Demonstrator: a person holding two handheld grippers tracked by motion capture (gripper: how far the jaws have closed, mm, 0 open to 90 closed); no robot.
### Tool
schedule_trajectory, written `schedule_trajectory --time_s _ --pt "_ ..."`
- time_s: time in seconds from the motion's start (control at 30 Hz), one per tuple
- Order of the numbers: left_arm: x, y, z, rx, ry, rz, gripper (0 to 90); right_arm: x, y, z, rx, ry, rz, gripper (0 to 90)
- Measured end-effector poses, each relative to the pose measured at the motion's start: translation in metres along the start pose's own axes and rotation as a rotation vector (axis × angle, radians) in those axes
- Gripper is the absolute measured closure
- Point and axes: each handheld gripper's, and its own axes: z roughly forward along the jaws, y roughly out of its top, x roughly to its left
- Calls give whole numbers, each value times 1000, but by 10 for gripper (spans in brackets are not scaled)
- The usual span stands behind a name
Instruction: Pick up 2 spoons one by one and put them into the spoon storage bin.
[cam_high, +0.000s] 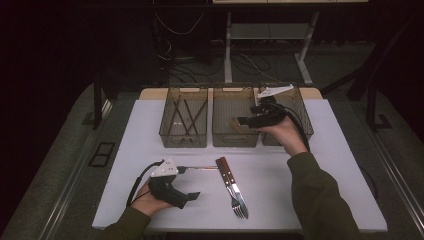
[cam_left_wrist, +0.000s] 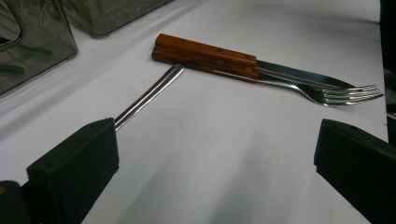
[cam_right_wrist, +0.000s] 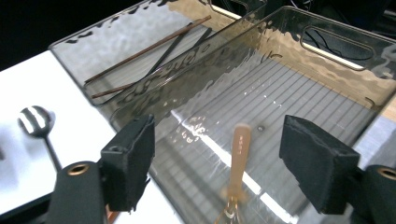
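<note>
Looking down from the high view first: the left gripper (cam_high: 192, 196) sits low on the white table (cam_high: 310, 200), jaws apart and holding nothing, with a slim steel-handled utensil (cam_high: 200, 168) lying just beside it, its long axis running sideways toward a wooden-handled steak knife (cam_high: 231, 185) and wooden-handled fork (cam_high: 236, 192) that lie side by side. The right gripper (cam_high: 245, 120) is up at the three clear smoky plastic bins (cam_high: 186, 142), hovering over the middle one, so the left hand is clearly the nearer one to the cutlery on the table. Left gripper view: jaws spread wide, the steel handle (cam_left_wrist: 149, 93) slides out from behind the left-hand jaw and points away, its far end touching the knife's (cam_left_wrist: 205, 53) wooden handle; the fork (cam_left_wrist: 327, 93) hugs the knife. I'd guess grabbing that steel piece means shifting sideways onto its shaft. Right gripper view: jaws open, empty, and a tan-handled fork (cam_right_wrist: 238, 172), a bit blurry, is inside the middle bin (cam_right_wrist: 336, 35); thin dark chopsticks (cam_right_wrist: 149, 49) lie in the next bin, and a spoon bowl (cam_right_wrist: 35, 121) lies on the table.
</note>
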Motion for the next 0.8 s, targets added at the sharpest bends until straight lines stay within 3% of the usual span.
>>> schedule_trajectory --time_s 0.43,0.63,0.8 --pt "1 0 0 15 2 14 0 12 -46 -48 -61 -28 -29 175" --pt "1 0 0 19 6 15 0 18 -74 -61 -47 -61 -16 116" --pt "1 0 0 20 9 13 0 22 -100 -71 -46 -90 -3 116"
